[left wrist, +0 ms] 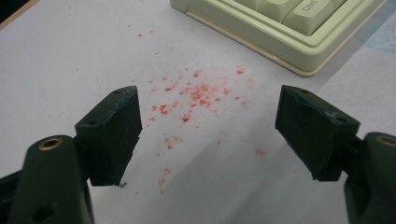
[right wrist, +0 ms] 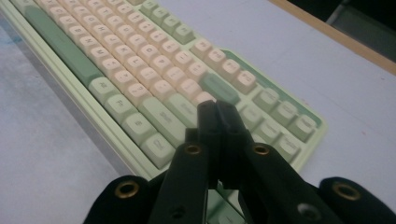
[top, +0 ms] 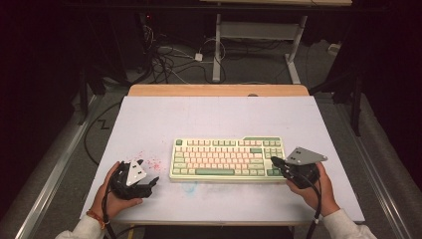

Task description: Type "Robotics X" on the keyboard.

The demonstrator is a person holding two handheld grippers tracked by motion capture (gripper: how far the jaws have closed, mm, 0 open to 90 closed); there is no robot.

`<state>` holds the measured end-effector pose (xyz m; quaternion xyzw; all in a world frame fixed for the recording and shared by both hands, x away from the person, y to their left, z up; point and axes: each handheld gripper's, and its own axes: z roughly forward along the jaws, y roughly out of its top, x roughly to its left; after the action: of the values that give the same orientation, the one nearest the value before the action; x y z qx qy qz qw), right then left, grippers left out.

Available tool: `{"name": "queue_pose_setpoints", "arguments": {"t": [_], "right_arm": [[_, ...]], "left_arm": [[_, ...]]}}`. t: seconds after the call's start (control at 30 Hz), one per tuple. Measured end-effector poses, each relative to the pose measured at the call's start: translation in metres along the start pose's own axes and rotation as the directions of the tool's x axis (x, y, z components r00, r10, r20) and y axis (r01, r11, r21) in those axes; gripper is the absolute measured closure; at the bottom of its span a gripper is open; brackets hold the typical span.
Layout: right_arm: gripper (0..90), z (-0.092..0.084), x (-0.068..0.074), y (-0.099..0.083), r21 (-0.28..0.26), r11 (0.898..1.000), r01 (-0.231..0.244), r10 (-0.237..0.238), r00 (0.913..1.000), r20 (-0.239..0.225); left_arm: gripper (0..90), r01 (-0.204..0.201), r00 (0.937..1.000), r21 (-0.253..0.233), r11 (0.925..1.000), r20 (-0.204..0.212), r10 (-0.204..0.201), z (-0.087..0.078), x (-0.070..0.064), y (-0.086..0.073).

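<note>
A pale green keyboard [top: 227, 159] with cream and green keys lies across the middle of the white table top [top: 214, 117]. My left gripper [top: 149, 175] rests low on the table to the keyboard's left. Its jaws stand wide open in the left gripper view [left wrist: 208, 121], with nothing between them but red specks [left wrist: 196, 95] on the surface, and the keyboard's corner [left wrist: 299, 32] lies just beyond. My right gripper [top: 276, 162] hovers over the keyboard's right end. In the right gripper view [right wrist: 217, 109] its jaws are pressed together, empty, above the keys [right wrist: 154, 70].
A wooden strip [top: 219, 90] edges the far side of the table. Beyond it are a white desk frame [top: 256, 30] and tangled cables [top: 169, 59] on the floor. Metal rails run along both sides of the table.
</note>
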<state>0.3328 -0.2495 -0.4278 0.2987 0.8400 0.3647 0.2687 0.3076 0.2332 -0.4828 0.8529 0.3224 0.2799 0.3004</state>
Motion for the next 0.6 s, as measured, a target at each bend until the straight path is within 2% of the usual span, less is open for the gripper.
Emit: {"name": "queue_pose_setpoints", "arguments": {"t": [0.13, 0.3, 0.6], "right_arm": [[90.0, 0.016, 0.006, 0.010, 0.025, 0.999, 0.027, -0.026, 0.9989, -0.038], [90.0, 0.032, 0.011, 0.014, 0.065, 0.997, 0.044, -0.040, 0.9973, -0.061], [90.0, 0.044, 0.013, 0.013, 0.092, 0.995, 0.048, -0.040, 0.9954, -0.088]], "left_arm": [[21.8, 0.000, 1.0000, 0.001, 1.0000, 0.002, 0.000, 0.000, 0.000, -0.001], [21.8, -0.002, 1.0000, 0.004, 1.0000, 0.008, 0.002, -0.001, 0.000, -0.001], [22.2, -0.002, 0.9999, 0.008, 1.0000, 0.012, 0.002, 0.000, 0.000, -0.001]]}}
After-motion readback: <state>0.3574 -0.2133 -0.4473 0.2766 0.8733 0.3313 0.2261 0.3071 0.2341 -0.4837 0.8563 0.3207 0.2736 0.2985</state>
